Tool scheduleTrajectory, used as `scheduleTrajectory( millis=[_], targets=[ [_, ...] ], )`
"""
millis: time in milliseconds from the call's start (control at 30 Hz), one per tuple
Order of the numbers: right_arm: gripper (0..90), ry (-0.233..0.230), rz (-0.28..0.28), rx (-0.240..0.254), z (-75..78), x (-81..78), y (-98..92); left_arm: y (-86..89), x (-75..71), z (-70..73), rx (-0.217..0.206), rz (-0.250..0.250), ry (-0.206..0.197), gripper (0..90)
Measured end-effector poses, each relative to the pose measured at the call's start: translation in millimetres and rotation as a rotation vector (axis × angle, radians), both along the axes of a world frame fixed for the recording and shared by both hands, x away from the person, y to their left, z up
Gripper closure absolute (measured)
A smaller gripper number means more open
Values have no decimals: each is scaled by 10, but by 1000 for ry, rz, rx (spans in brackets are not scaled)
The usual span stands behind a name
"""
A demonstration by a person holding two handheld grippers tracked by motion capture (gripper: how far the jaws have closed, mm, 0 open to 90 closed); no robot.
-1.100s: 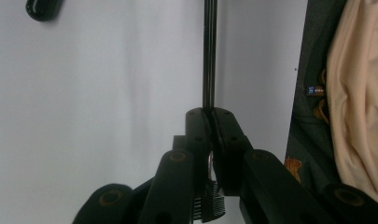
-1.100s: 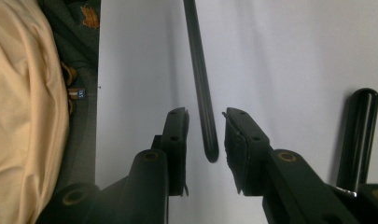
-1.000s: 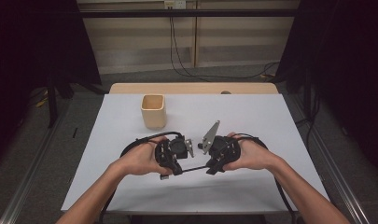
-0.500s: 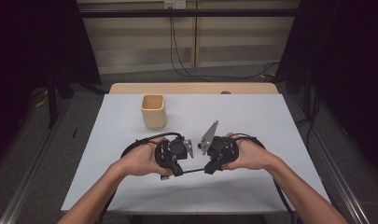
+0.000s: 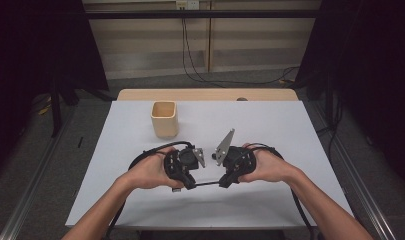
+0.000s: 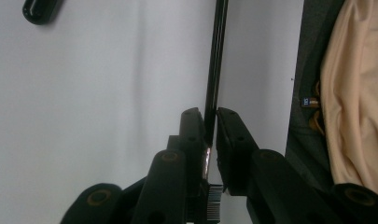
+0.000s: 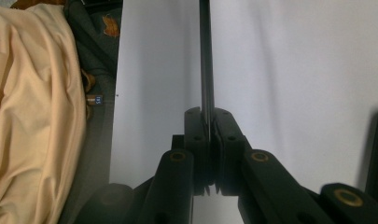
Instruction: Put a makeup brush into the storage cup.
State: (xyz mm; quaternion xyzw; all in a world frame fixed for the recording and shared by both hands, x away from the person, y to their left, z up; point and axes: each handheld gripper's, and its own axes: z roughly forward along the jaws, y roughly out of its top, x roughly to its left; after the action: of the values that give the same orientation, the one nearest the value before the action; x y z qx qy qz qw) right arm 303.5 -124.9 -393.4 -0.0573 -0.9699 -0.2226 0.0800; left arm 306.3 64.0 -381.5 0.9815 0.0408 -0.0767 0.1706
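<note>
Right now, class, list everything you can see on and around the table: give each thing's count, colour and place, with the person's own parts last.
Table: one, white top, centre.
Cup: one, beige, square, upright, far left of the table.
Thin rod: one, black, slim, stretched between the two tools.
Cables: several, black, on the floor behind the table.
Left tool: one, black, jaws around one end of the rod.
Right tool: one, black, clamped on the other end.
Hands: two, gripping the tools.

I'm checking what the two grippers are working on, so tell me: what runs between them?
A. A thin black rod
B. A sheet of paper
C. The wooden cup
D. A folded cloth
A: in the high view a thin black rod spans from the left gripper to the right gripper; each gripper view shows it between the jaws.
</note>
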Motion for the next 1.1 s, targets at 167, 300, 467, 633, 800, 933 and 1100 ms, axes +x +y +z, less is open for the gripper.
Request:
scheduleTrajectory(
  millis=[167, 300, 467, 633, 800, 933, 1100],
  targets=[
    [859, -1, -9, 3, -9, 1, -7, 25, -4, -4, -21, 26, -26, 666],
    [858, -4, -18, 4, -24, -8, -13, 52, 2, -28, -32, 48, -36, 496],
    [858, 8, -47, -11, -35, 4, -52, 97, 22, -35, -66, 91, -66, 293],
    [858, 7, -78, 2, -34, 14, -130, 166, 60, -21, -125, 156, -68, 150],
    [858, 0, -105, 4, -13, 8, -232, 272, 91, -28, -154, 189, -76, 103],
    [857, -10, -151, 8, 0, 1, -315, 354, 94, -48, -177, 218, -88, 71],
    [857, -22, -188, 15, 5, -9, -425, 467, 94, -73, -203, 255, -90, 55]
  ],
)
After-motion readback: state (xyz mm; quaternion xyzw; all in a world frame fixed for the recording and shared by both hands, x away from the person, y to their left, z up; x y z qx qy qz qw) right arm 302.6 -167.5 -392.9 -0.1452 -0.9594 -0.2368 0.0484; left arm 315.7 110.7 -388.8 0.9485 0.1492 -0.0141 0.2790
